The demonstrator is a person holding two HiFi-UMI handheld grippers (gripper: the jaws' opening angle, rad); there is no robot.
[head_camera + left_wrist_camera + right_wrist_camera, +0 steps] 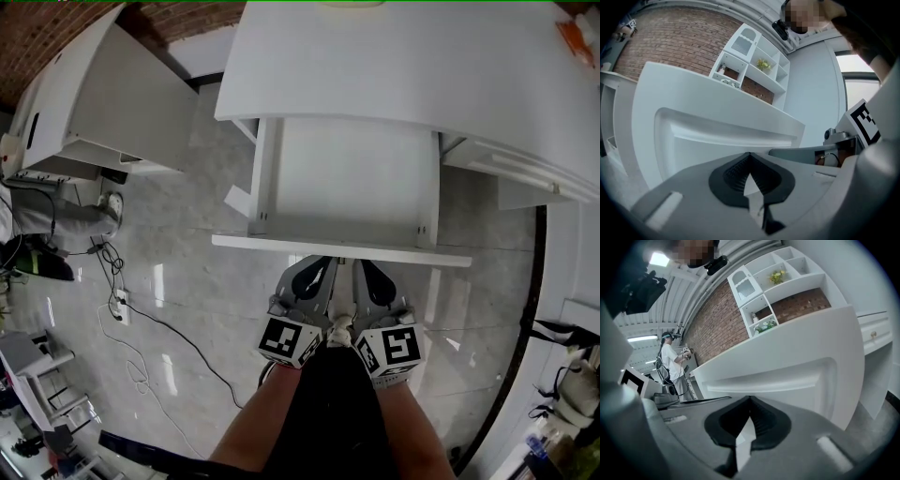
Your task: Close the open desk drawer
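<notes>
Left gripper (321, 267) and right gripper (367, 270) are side by side, two in total. Both have jaws pressed together, nothing between them. Each carries one marker cube, so two: left cube (289, 342), right cube (394, 349). Both tips sit right up at the drawer front (337, 247); can't tell if they actually touch.

One drawer (347, 178), at 12 o'clock from the grippers, pulled well out from under the white tabletop (394, 66). Inside bare white. The front has one long recessed handle (787, 376), seen straight ahead in both gripper views.

Room: glossy pale stone-look floor (178, 281), with reflections. Second white desk (103, 103) at 10 o'clock, well apart from the first. Loose cables (141, 319) trail over the floor at 8 to 9 o'clock, with one power strip (120, 305) among them. Brick wall (722, 319) behind the desk, with one white shelf unit (783, 277) mounted on it, several compartments, a few small plants inside. One person (670, 357) in a white top stands far back at 9 o'clock in the right gripper view.
</notes>
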